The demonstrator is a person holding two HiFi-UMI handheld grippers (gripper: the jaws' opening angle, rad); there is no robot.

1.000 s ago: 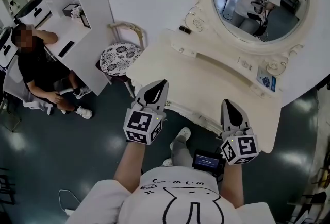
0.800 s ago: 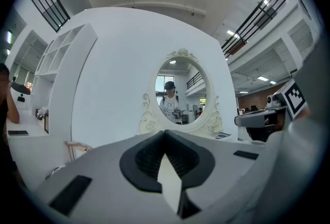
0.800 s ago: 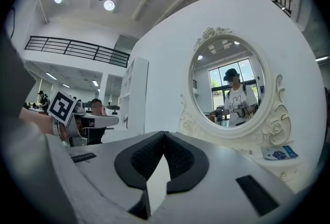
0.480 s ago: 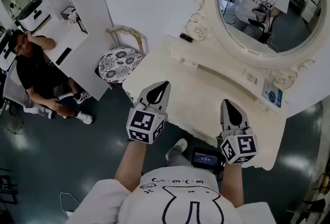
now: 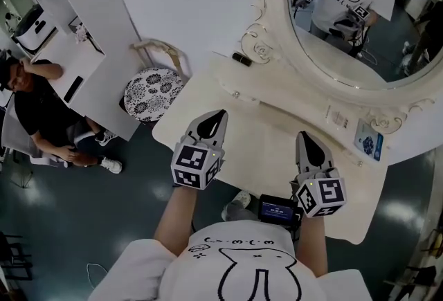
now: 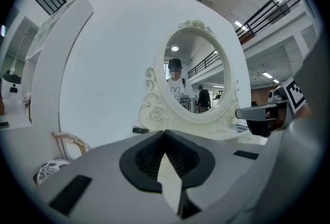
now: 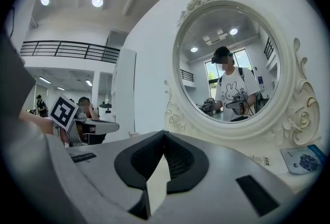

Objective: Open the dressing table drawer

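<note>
The cream dressing table [image 5: 266, 144] with its oval mirror [image 5: 353, 16] stands right in front of me. Its drawer front is hidden under the tabletop's near edge. My left gripper [image 5: 220, 113] hangs over the left front part of the top, jaws shut and empty. My right gripper [image 5: 302, 134] is over the right front part, also shut on nothing. In the left gripper view the shut left gripper [image 6: 165, 131] points at the mirror [image 6: 193, 81]. The right gripper [image 7: 164, 132] faces the mirror [image 7: 234, 68] too.
A small dark item [image 5: 241, 58] lies at the back left of the tabletop and a blue card [image 5: 367, 139] at the back right. A floral-cushioned stool [image 5: 152, 93] stands left of the table. Farther left a person [image 5: 41, 116] sits at a white desk [image 5: 76, 50].
Both grippers have moved forward from the table's front edge to over the tabletop, and the table and mirror now sit nearer. Both pairs of jaws stay shut.
</note>
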